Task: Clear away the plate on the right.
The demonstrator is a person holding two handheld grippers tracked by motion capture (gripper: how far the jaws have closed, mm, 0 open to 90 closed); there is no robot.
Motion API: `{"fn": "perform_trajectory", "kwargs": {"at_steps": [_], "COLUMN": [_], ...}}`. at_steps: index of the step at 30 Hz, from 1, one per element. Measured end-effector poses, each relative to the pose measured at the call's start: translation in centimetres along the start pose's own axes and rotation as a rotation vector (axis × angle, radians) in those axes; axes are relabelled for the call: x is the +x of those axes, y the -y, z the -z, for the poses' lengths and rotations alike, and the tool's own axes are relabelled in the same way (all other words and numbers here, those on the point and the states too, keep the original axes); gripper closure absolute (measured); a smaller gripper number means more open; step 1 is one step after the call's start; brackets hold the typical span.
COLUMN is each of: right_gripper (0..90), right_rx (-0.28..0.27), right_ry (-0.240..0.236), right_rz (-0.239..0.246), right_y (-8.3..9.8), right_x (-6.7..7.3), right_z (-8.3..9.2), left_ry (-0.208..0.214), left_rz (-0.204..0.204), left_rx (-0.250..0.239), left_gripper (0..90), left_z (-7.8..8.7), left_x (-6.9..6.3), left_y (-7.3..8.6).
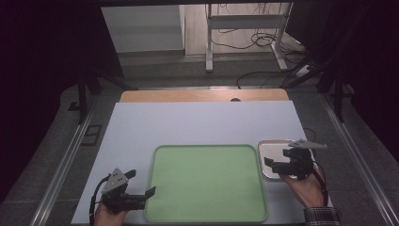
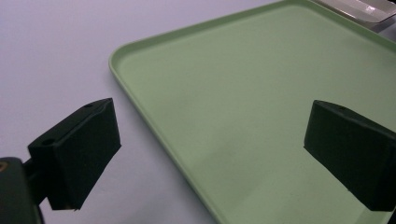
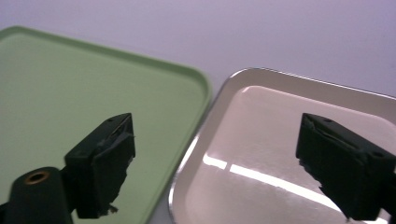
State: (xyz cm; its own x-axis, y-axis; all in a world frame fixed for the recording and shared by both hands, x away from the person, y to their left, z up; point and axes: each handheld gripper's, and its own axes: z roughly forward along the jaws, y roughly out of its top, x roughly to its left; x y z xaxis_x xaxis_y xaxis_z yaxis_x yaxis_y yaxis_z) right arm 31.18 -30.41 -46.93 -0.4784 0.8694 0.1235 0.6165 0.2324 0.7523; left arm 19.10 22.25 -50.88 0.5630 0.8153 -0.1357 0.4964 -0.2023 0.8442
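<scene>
The right gripper (image 1: 278, 165) hovers over the steel tray (image 1: 263, 149), jaws apart and empty, straddling its edge next to the green tray (image 1: 207, 183). This looks like the reach before a grip; next it likely must drop onto the steel rim and clench. The left gripper (image 1: 143, 183) waits, released, at the green tray's left edge. The right gripper view reveals the narrow gap between the 2 trays.

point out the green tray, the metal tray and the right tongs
green tray (image 1: 207, 183), high view, bare middle of its floor
metal tray (image 3: 280, 135), right gripper view, shiny floor
right tongs (image 1: 277, 158), high view, midway between the tips
</scene>
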Motion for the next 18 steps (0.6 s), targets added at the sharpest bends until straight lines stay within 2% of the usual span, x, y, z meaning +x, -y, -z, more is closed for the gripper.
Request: {"fn": "perform_trajectory", "kwargs": {"at_steps": [6, 8, 18], "right_gripper": [20.8, 24.2, 34.0], "right_rx": [0.008, 0.016, 0.042], "right_ry": [0.037, 0.052, 0.105], "right_rz": [-0.018, -0.046, -0.104], "right_y": [-0.2, -0.4, -0.8], "right_x": [-1.5, -2.6, -5.2], "right_z": [0.0, 0.1, 0.2], "left_ry": [-0.001, -0.001, 0.002], "left_rz": [-0.006, -0.002, -0.005], "left_rx": [0.0, -0.002, -0.002], "left_gripper": [3.2, 3.3, 3.3], "left_z": [0.0, 0.0, -0.1], "left_x": [-0.1, -0.1, -0.1], "left_y": [0.0, 0.0, -0.1]}}
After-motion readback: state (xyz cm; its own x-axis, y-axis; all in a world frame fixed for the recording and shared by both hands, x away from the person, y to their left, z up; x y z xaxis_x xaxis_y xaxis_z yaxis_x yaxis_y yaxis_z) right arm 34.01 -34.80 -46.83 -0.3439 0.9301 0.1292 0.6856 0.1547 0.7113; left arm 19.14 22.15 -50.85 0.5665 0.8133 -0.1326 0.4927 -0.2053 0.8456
